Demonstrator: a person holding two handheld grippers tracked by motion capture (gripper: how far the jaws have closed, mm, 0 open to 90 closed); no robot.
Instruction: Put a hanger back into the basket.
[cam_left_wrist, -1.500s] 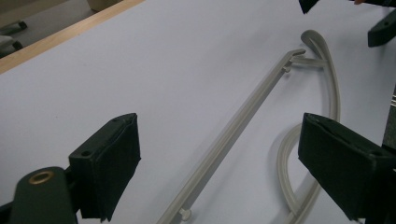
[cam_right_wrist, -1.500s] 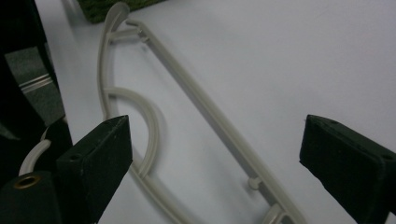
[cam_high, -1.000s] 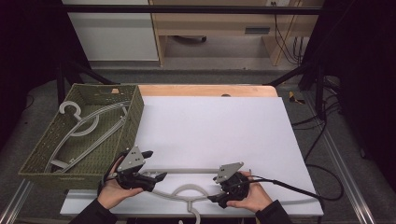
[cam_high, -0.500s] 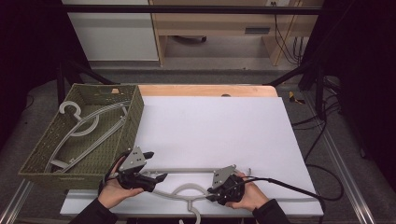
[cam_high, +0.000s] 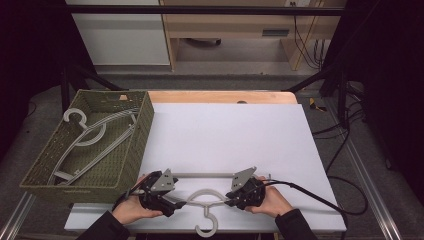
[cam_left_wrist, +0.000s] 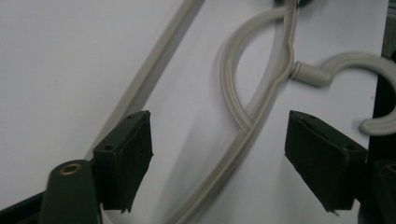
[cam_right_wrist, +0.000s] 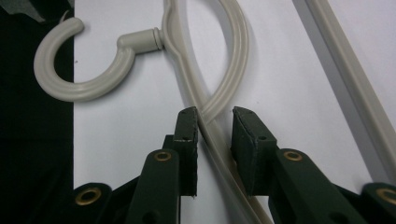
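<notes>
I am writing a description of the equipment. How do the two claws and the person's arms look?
Both the left claw and right claw are black, each topped by a grey three-cornered plate. Their jaws are flat dark pads on arms with brass-coloured rivets. A black cable trails from the right claw. The person wears dark sleeves.

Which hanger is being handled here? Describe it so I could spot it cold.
On the white table, look at the near edge between the two hands. The grey hanger lies flat there, hook toward the person and over the edge, a gripper at each shoulder; the other hangers sit in the green basket.
</notes>
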